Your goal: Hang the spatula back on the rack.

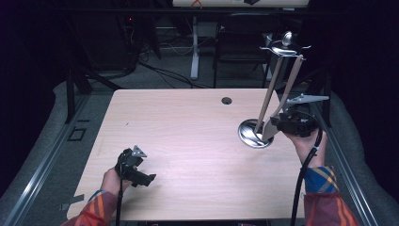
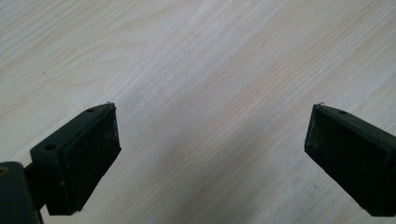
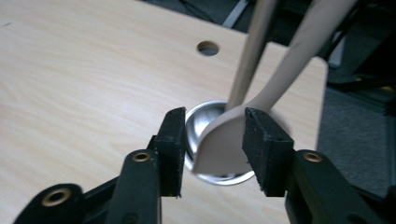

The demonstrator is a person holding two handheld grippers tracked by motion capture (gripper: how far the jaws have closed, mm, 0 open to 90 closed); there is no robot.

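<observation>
our right gripper has its fingers a little apart around the broad blade of a pale spatula; a gap shows beside the left finger, and whether the right finger touches the blade we cannot tell. just beyond the fingers lies a round metal dish, where the blade and a second wooden utensil stand. our left gripper hovers over bare worktop, fingers wide apart.
</observation>
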